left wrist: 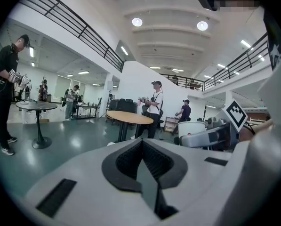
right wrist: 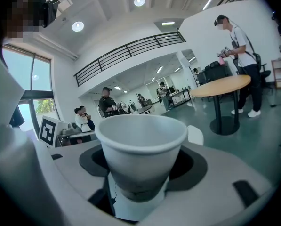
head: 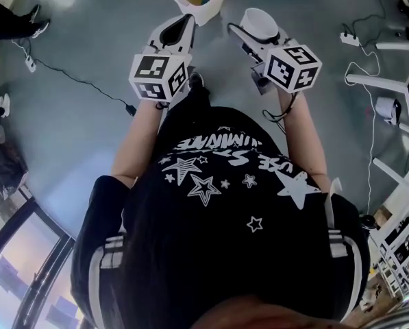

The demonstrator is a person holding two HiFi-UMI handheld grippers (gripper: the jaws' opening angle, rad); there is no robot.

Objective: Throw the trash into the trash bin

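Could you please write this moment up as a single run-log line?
left tool: shut, empty | right tool: shut on upright paper cup | trash bin: ahead of both tools, cup not yet in it

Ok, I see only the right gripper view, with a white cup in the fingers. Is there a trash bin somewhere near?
Observer: Yes. The head view shows a white bin on the floor ahead, open at the top.
Operator: Is the cup over it?
Observer: No. In the head view the cup, held by the right gripper, is to the right of the bin, not above its opening.
Operator: And the left gripper, does it hold something?
Observer: No. In its own view its fingers are shut together, with nothing between them.
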